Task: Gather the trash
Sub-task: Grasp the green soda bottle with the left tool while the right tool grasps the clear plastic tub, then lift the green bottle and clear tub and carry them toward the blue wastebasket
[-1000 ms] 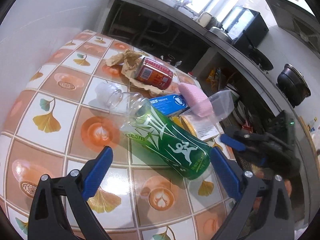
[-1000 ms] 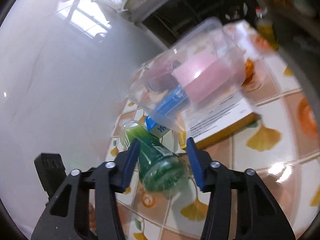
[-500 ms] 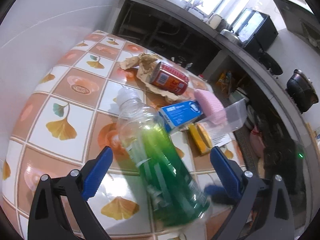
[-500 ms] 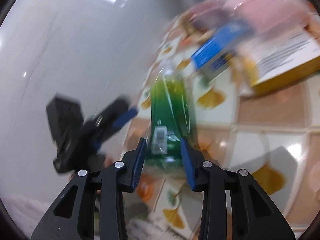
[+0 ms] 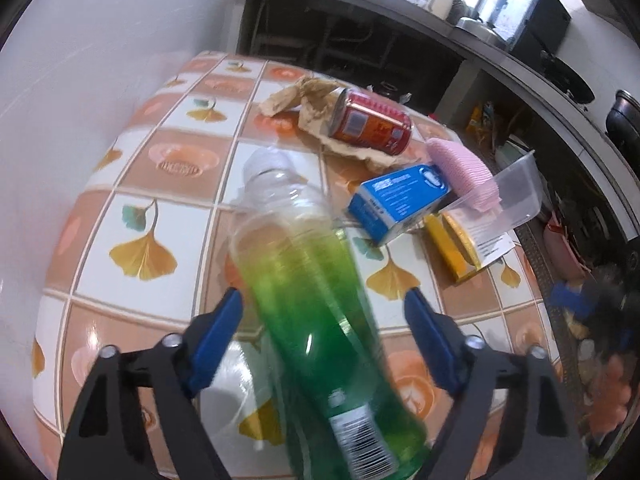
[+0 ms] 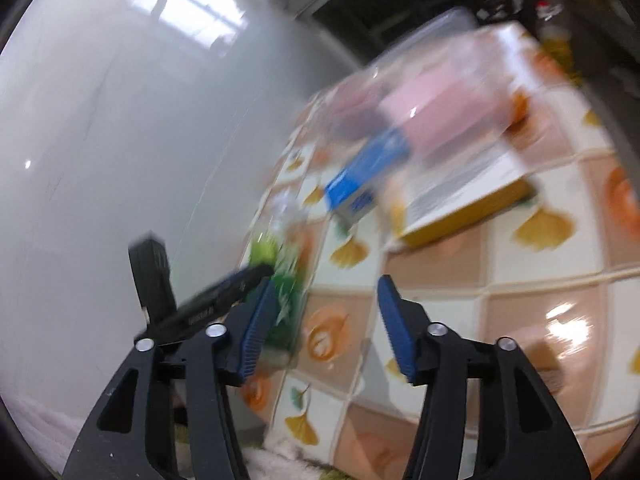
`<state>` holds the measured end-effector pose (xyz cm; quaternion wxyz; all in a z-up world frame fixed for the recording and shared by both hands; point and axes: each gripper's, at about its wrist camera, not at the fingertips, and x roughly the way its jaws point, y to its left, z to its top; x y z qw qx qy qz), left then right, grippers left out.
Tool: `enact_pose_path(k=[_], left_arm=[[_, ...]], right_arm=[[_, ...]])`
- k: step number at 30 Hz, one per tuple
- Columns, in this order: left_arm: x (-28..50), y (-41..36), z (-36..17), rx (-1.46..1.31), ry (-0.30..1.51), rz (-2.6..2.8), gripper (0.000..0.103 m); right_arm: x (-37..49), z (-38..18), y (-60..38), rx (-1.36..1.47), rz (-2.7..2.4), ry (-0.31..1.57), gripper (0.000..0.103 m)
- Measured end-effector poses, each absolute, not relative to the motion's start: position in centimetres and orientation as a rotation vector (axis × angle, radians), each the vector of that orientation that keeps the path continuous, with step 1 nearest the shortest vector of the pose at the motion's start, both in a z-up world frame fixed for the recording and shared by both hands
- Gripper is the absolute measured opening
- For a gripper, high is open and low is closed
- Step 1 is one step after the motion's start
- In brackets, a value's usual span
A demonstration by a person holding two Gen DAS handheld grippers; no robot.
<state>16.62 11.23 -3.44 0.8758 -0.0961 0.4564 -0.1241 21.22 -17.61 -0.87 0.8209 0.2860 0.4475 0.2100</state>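
1. Centrally, the green plastic bottle [image 5: 316,300] lies between the left gripper [image 5: 324,328]'s blue pads, cap pointing far; its jaws are closing but the pads stand clear of it.
2. Off to the right, the right gripper [image 6: 324,320] is opening, nothing between its jaws, the bottle just left of them.
3. Farther on the tiled table [image 5: 168,216] lie a red can [image 5: 370,122] on crumpled brown paper [image 5: 312,100], a blue box [image 5: 400,200], a pink sponge [image 5: 464,174] and a clear container [image 5: 516,196].

The tiled table [image 5: 136,184] bears crumpled paper [image 5: 316,108], a blue box [image 5: 400,200] and a yellow box [image 5: 456,252].
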Motion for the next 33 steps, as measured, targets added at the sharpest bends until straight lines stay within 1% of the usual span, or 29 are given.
enact_pose_path(k=[3, 5, 8, 14, 20, 26, 33], left_arm=[[16.5, 12.0, -3.9, -0.258, 0.982, -0.269, 0.066], [16.5, 12.7, -4.2, -0.313, 1.002, -0.287, 0.063], [16.5, 13.6, -4.7, -0.401, 1.027, -0.308, 0.061], [16.3, 14.9, -5.5, -0.558, 1.043, -0.330, 0.060], [15.8, 15.8, -6.1, -0.671, 1.021, -0.337, 0.059], [15.0, 16.1, -5.9, -0.683, 0.986, -0.343, 0.059], [14.6, 16.1, -6.0, -0.708, 0.970, -0.353, 0.059]], right_arm=[[22.7, 0.2, -19.6, 0.631, 0.389, 0.916, 0.065], [23.8, 0.7, -20.5, 0.659, 0.356, 0.904, 0.069], [25.4, 0.7, -21.1, 0.691, 0.325, 0.909, 0.070], [28.1, -0.4, -22.1, 0.775, 0.285, 0.951, 0.074], [29.9, -1.1, -23.1, 0.879, 0.246, 0.993, 0.078], [30.8, -1.7, -23.4, 0.939, 0.218, 1.036, 0.082], [31.3, -2.4, -23.9, 1.005, 0.162, 1.079, 0.083]])
